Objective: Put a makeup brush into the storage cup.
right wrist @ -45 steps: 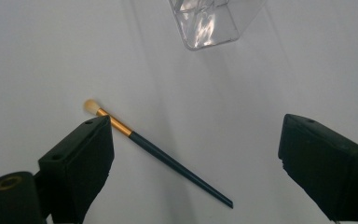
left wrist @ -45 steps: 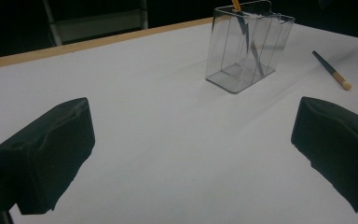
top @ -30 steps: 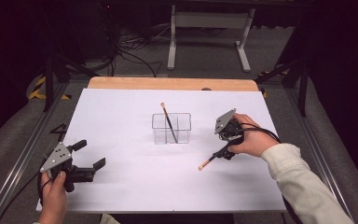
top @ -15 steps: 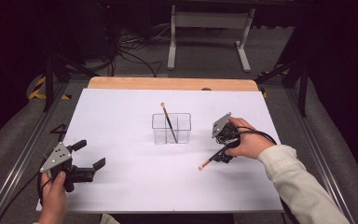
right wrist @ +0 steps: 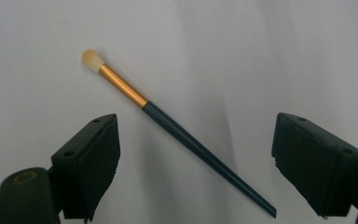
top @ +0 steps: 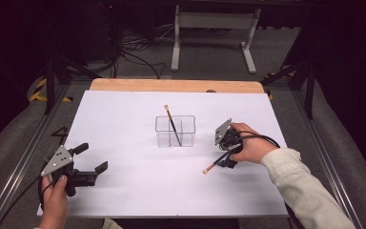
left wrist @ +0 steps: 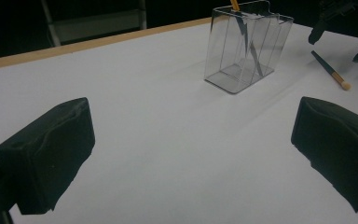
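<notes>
Two brushes, a clear bin and two grippers on the table

The clear bin (top: 175, 131) stands mid-table (top: 124, 119) with one brush (top: 172, 125) leaning inside it. To its right the loose brush (top: 213, 165) lies flat between the jaws of the right gripper (top: 228, 157), untouched by either. The left gripper (top: 94, 157) sits well apart, near the front left corner.

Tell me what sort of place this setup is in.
Probably a lab or studio rigged for recording handling tasks, not a home. A white table stands against dark curtained surroundings, cables trail over the grey floor behind it, and a metal stand sits beyond the table's wooden edge.
</notes>
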Tool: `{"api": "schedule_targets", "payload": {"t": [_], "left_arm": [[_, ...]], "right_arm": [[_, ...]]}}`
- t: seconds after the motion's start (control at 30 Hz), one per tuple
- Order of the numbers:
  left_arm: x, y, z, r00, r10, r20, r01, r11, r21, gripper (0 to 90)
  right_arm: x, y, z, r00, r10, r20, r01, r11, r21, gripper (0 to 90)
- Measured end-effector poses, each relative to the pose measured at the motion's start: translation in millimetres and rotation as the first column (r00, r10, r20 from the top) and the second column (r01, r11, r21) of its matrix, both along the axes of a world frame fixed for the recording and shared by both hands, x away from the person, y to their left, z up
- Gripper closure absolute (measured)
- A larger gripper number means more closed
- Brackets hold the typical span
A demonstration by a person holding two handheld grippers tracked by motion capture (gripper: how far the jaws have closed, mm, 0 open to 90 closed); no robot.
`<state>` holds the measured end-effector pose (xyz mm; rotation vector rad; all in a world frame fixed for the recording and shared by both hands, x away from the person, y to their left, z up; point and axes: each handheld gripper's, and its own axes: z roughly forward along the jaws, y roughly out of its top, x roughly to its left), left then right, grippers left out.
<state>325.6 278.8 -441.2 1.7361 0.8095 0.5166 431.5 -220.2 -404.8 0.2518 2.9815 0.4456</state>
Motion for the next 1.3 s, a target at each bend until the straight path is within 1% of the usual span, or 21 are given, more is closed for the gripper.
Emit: {"api": "schedule_targets", "payload": {"t": [0.03, 0.1, 0.17, 0.23, 0.27, 0.37, 0.43, 0.5, 0.53, 0.57, 0.6, 0.63, 0.7, 0.87, 0.93, 0.97, 1.0, 1.07, 1.13, 1.2, 1.3], "left_arm": [[-0.1, 0.0, 0.0, 1.0000, -0.001, -0.002, 0.001, 1.0000, 0.002, 0.4], [0.0, -0.2, -0.2, 1.0000, 0.000, -0.001, 0.000, 1.0000, 0.000, 0.4], [0.0, -0.2, -0.1, 1.0000, 0.000, 0.000, 0.000, 1.0000, 0.000, 0.4], [0.0, -0.3, -0.2, 1.0000, 0.001, 0.000, -0.001, 1.0000, -0.002, 0.4], [-0.1, -0.1, -0.1, 1.0000, -0.001, -0.001, 0.001, 1.0000, 0.000, 0.4], [0.0, 0.1, 0.1, 1.0000, -0.002, 0.001, 0.002, 1.0000, 0.001, 0.4], [0.0, 0.0, 0.1, 1.0000, -0.001, 0.000, 0.001, 1.0000, 0.000, 0.4], [0.0, 0.1, 0.1, 1.0000, -0.002, 0.001, 0.002, 1.0000, 0.002, 0.4], [0.0, 0.2, 0.2, 1.0000, -0.002, 0.001, 0.002, 1.0000, 0.002, 0.4], [0.0, 0.1, 0.1, 1.0000, -0.001, 0.001, 0.001, 1.0000, -0.001, 0.4], [0.0, 0.1, 0.0, 1.0000, 0.000, 0.001, 0.000, 1.0000, -0.003, 0.3], [0.0, 0.1, 0.0, 1.0000, 0.000, 0.001, 0.000, 1.0000, -0.002, 0.4], [0.0, 0.0, -0.1, 1.0000, 0.000, 0.002, 0.000, 1.0000, -0.003, 0.4], [0.0, -0.1, -0.3, 1.0000, 0.000, 0.000, 0.000, 1.0000, -0.004, 0.4], [0.0, 0.0, -0.3, 1.0000, -0.003, -0.003, 0.003, 1.0000, 0.001, 0.4], [0.0, 0.0, -0.3, 1.0000, -0.003, -0.003, 0.003, 1.0000, 0.001, 0.4], [-0.1, -0.2, -0.5, 1.0000, -0.003, -0.006, 0.003, 1.0000, 0.001, 0.4], [0.0, -0.2, -0.7, 1.0000, -0.001, -0.005, 0.001, 1.0000, -0.001, 0.4], [0.2, -0.1, -0.8, 1.0000, 0.000, -0.003, 0.000, 1.0000, -0.001, 0.4], [0.2, -0.1, -0.9, 1.0000, 0.000, -0.003, 0.000, 1.0000, -0.001, 0.4], [0.1, -0.4, -0.8, 1.0000, 0.000, -0.006, 0.000, 1.0000, -0.003, 0.4]], "right_arm": [[-0.2, 0.7, -0.3, 1.0000, 0.005, 0.000, -0.005, 0.9999, -0.015, 19.2], [0.8, 1.8, -1.0, 0.9998, 0.018, 0.005, -0.018, 0.9996, -0.022, 21.3], [0.9, 2.9, -1.6, 0.9996, 0.029, 0.004, -0.029, 0.9986, -0.043, 23.7], [1.4, 3.4, -2.1, 0.9994, 0.035, 0.002, -0.035, 0.9982, -0.049, 25.8], [1.7, 4.6, -2.5, 0.9986, 0.053, -0.002, -0.053, 0.9965, -0.064, 32.5], [2.0, 5.9, -3.0, 0.9981, 0.061, 0.003, -0.061, 0.9955, -0.073, 35.9], [2.4, 7.9, -3.9, 0.9964, 0.084, -0.010, -0.084, 0.9920, -0.094, 39.4], [2.9, 9.3, -4.8, 0.9949, 0.101, -0.010, -0.101, 0.9891, -0.107, 42.5], [3.6, 10.6, -5.3, 0.9927, 0.120, -0.012, -0.120, 0.9854, -0.120, 46.5], [3.6, 10.6, -5.3, 0.9927, 0.120, -0.012, -0.120, 0.9854, -0.120, 46.5], [3.7, 11.5, -5.8, 0.9911, 0.133, -0.012, -0.133, 0.9820, -0.134, 50.7], [4.2, 11.8, -6.3, 0.9899, 0.141, -0.013, -0.141, 0.9801, -0.139, 51.9], [4.3, 12.1, -6.7, 0.9893, 0.144, -0.020, -0.146, 0.9785, -0.146, 53.6], [3.3, 13.7, -8.5, 0.9858, 0.165, -0.031, -0.168, 0.9692, -0.180, 65.3], [2.9, 14.7, -9.2, 0.9838, 0.177, -0.030, -0.179, 0.9655, -0.189, 67.9], [2.9, 14.7, -9.2, 0.9838, 0.177, -0.030, -0.179, 0.9655, -0.189, 67.9], [2.8, 15.2, -10.1, 0.9815, 0.189, -0.032, -0.191, 0.9628, -0.191, 71.2], [2.1, 15.6, -11.0, 0.9817, 0.188, -0.032, -0.190, 0.9608, -0.202, 73.1], [2.0, 15.6, -12.2, 0.9809, 0.190, -0.042, -0.194, 0.9602, -0.200, 75.4], [1.7, 15.8, -12.1, 0.9809, 0.190, -0.040, -0.194, 0.9602, -0.201, 76.7], [0.4, 16.5, -12.2, 0.9812, 0.185, -0.054, -0.193, 0.9596, -0.205, 82.8]]}}
